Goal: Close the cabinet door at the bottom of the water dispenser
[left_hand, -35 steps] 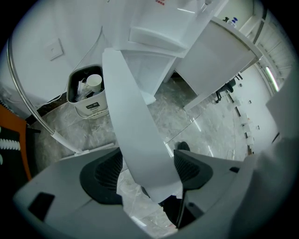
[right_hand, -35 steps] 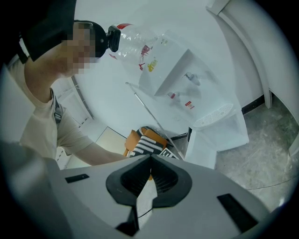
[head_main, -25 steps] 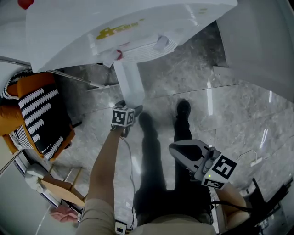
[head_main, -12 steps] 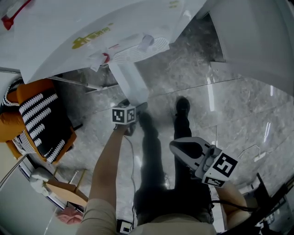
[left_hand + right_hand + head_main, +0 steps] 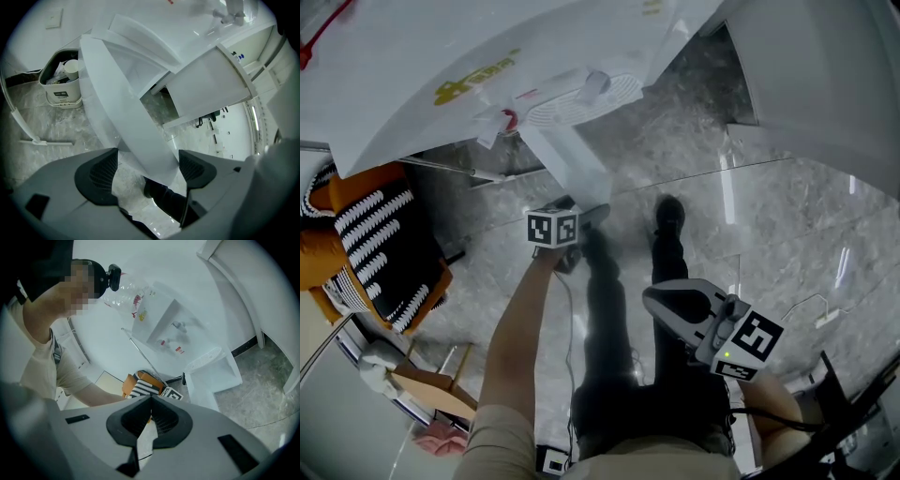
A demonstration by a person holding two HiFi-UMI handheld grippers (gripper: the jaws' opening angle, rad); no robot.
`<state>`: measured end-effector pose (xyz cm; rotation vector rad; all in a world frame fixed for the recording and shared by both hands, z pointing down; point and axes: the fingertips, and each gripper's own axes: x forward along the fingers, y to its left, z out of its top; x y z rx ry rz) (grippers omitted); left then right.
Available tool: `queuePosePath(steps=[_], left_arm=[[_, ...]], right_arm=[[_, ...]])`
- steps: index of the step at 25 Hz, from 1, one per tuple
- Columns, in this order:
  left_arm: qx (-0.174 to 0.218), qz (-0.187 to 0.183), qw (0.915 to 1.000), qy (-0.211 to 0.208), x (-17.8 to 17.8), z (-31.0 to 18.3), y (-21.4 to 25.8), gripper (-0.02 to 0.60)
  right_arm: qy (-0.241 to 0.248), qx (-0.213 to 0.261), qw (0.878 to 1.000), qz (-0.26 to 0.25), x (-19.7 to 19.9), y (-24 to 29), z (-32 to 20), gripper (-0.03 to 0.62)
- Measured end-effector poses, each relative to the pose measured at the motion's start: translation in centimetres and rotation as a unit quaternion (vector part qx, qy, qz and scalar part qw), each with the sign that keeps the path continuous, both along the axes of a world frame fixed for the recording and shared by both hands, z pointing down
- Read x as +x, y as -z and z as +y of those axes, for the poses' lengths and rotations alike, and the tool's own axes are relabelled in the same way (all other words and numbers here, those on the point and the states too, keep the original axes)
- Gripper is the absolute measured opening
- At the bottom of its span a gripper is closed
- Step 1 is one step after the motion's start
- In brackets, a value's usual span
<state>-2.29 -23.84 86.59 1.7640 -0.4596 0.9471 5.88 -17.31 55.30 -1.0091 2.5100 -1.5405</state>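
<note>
At water dispenser [image 5: 441, 56] foot, cabinet door [image 5: 567, 169] standing out over floor [image 5: 769, 216]; striped cushion [image 5: 380, 230] leftward; waste bin [image 5: 58, 84] beside door.

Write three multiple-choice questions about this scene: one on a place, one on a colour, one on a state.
1. Where is the edge of the cabinet door?
A) between the jaws of the left tongs
B) flat on the floor
C) inside the bin

2. What colour is the chair with the striped cloth?
A) blue
B) orange
C) green

3. How are the right tongs?
A) wide open
B) shut on a cup
C) shut, empty

Answers:
1 A: the door runs between jaws that have just been opening and do not press it.
2 B: orange shows around the stripes.
3 C: the jaws meet with nothing between them.
</note>
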Motion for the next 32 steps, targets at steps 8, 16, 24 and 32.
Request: queuePosePath(steps=[8,16,24,32], left_arm=[[-0.008,0.020,0.9997,-0.016,1.2,0.1,0.1,0.364],[0.009,0.022,0.9947,-0.100,3.5,0.5,0.4,0.364],[0.024,0.028,0.9917,-0.123,5.4,-0.1,0.6,0.363],[0.035,0.030,0.9893,-0.139,7.0,-0.8,0.6,0.362]], right_arm=[[-0.006,0.002,1.000,0.004,0.9,-0.1,-0.2,0.015],[-0.020,-0.001,1.000,-0.006,1.6,-0.2,-0.4,0.015],[-0.030,0.000,0.999,-0.010,2.4,-0.4,-0.8,0.015],[-0.029,-0.003,1.000,-0.008,2.7,-0.8,-1.0,0.015]])
